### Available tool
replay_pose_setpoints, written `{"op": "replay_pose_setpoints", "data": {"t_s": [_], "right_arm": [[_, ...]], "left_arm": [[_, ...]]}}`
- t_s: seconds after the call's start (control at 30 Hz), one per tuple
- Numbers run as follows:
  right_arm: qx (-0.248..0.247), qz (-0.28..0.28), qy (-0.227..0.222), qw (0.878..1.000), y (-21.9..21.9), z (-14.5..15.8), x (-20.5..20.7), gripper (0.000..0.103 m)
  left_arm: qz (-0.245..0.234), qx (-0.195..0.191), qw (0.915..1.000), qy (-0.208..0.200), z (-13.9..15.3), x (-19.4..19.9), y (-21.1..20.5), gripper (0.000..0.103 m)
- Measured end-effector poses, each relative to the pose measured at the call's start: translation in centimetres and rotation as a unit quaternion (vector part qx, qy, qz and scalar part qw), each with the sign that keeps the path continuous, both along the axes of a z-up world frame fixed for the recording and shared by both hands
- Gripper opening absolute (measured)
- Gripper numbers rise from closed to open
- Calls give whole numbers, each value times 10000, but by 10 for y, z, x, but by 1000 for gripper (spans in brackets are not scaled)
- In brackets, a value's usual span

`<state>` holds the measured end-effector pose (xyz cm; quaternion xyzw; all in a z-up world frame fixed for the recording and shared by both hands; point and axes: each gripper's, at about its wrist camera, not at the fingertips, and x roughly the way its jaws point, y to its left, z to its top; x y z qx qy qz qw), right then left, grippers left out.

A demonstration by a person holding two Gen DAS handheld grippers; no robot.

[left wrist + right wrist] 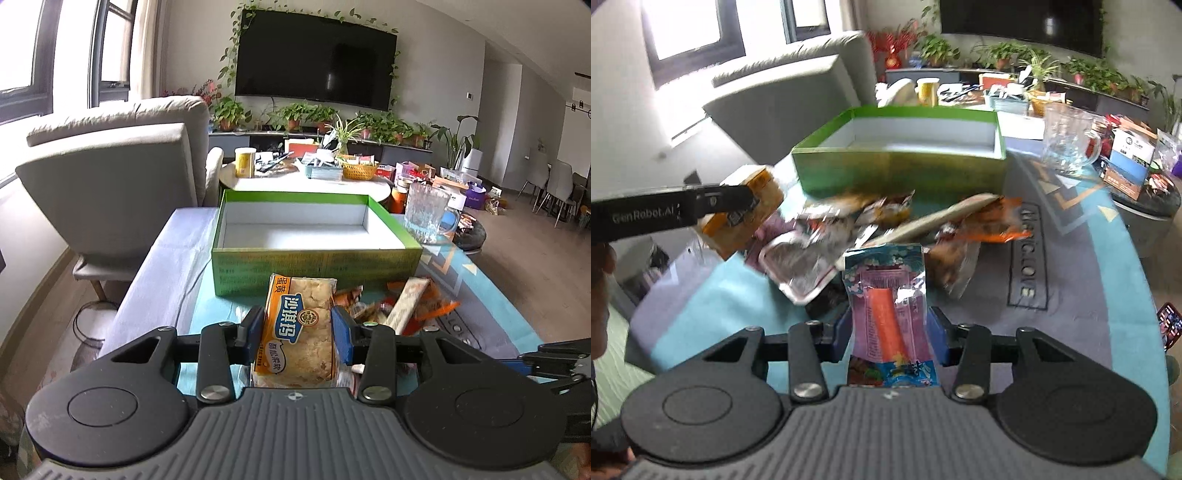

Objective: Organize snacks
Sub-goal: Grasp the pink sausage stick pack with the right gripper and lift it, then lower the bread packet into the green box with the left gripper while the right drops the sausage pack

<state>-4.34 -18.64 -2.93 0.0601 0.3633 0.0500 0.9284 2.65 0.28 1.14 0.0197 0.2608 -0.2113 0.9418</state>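
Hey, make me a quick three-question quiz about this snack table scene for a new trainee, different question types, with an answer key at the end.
1. True or false: the green box already holds several snacks.
2. Multiple choice: what do the left tongs hold? A) a glass pitcher B) a yellow-orange pastry packet C) a phone
3. Fill in: the right tongs grip a purple-and-blue packet with an ______ stick showing inside.

Key
1. False: only its white inside shows.
2. B: the pastry packet sits clamped between the blue pads; the glass pitcher stands on the table beside the box.
3. Orange.
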Motion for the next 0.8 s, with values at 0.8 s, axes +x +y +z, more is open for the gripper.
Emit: {"op": "replay_pose_setpoints", "data": {"t_s": [0.8], "right_arm": [[660,-249,-986,9926,-38,48,89,52]], "left_arm": [[80,314,9990,-323,15,132,-58,37]]}}
